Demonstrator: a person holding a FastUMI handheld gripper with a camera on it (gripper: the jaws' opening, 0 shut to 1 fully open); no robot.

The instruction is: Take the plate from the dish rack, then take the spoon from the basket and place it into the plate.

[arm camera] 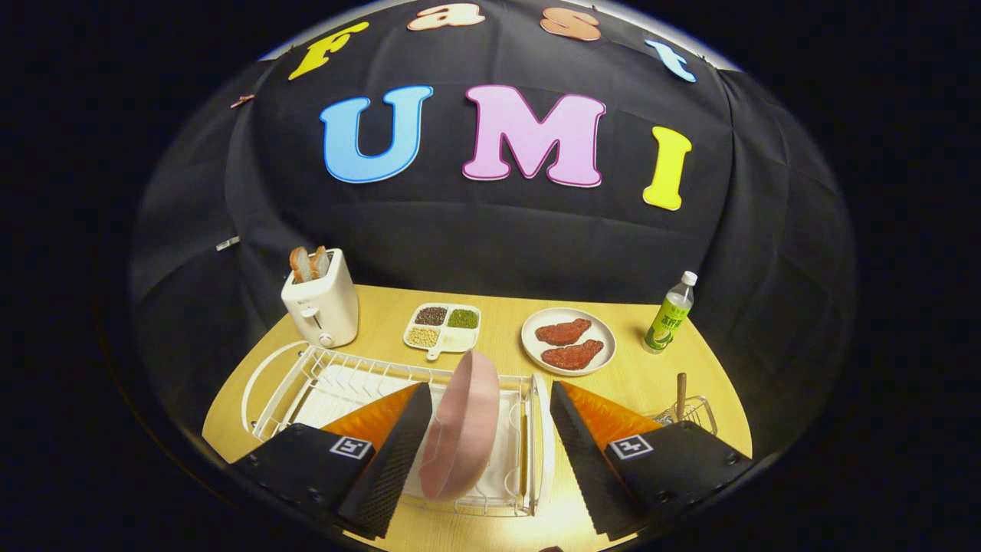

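While the plate stands in the rack: no step is complete.
Plate (pixel 462 425): pink, on edge in the dish rack (pixel 306 376), between the fingers.
Gripper (pixel 484 460): jaws wide apart, left pad near the rim (contact cannot be confirmed), nothing held.
Spoon (pixel 680 395): handle upright in the basket (pixel 701 410), beyond the right finger.
Remaining: grasp plate, lift out, set down, transfer spoon.

The gripper (pixel 487 445) hangs with its two black ribbed fingers (pixel 398 452) spread wide apart, orange-backed pads angled inward, neither finger pressing on anything.
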